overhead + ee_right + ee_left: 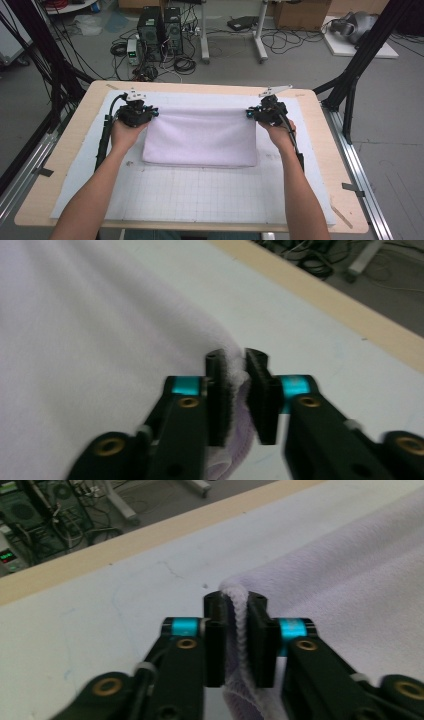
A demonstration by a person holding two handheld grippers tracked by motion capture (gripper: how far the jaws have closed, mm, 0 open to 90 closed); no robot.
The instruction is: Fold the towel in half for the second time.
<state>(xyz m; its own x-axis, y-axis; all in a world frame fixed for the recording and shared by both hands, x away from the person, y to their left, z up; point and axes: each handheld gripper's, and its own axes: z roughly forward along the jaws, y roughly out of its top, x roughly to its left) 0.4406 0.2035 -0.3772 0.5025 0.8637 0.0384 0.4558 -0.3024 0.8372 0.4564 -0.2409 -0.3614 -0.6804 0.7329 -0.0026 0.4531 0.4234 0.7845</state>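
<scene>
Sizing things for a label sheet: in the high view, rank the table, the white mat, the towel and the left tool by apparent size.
1. table
2. white mat
3. towel
4. left tool, by far the smallest, gripping the towel's corner.

The towel (200, 137) is soft, fuzzy and very pale purple. It is folded over into a wide shape on the white mat (200, 195). Its far edge is pulled up off the mat at both corners, and its near edge lies flat on the mat.
</scene>
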